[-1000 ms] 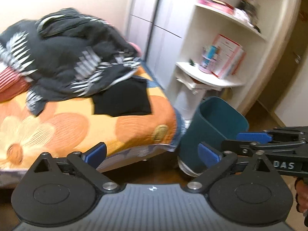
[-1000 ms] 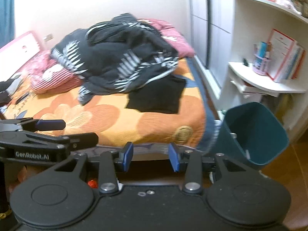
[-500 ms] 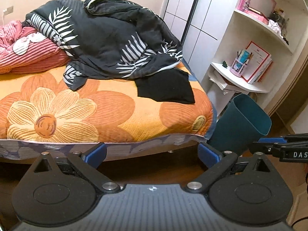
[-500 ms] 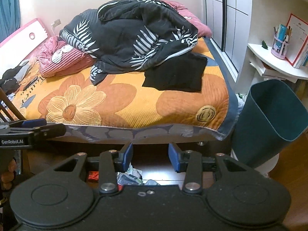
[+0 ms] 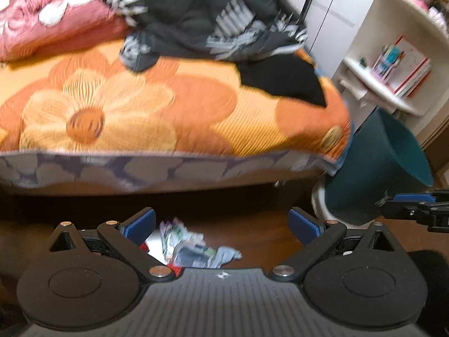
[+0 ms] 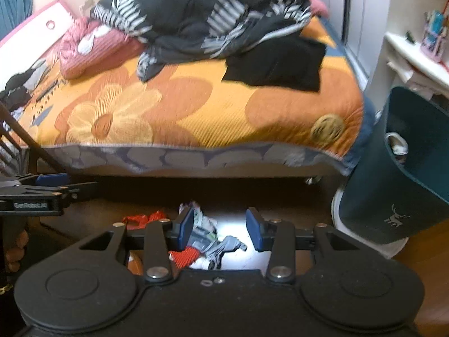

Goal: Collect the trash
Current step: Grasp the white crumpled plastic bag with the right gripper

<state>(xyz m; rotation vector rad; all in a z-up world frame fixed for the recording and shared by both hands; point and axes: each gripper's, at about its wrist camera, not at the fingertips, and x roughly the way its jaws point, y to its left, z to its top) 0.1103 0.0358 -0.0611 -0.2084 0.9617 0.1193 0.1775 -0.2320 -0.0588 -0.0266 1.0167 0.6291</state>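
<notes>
Trash on floor at bed edge; your two grippers above it, both empty.

Crumpled paper and plastic wrappers [image 6: 207, 241], grey-white with red pieces, lie in a loose heap on the dark wooden floor [image 5: 261, 238] below the orange flowered bedspread [image 6: 196, 112]; no clear long axis. Your left gripper [image 5: 221, 224] stands wide open, holding nothing. Your right gripper [image 6: 220, 226] is partly open, pads apart, nothing gripped. The dark teal plastic bin [image 6: 393, 196] tilts toward you, right of the bed.

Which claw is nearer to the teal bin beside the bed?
Right. The right claw sits just left of the bin, over the trash pile. The left claw is farther left, also above the trash.
</notes>
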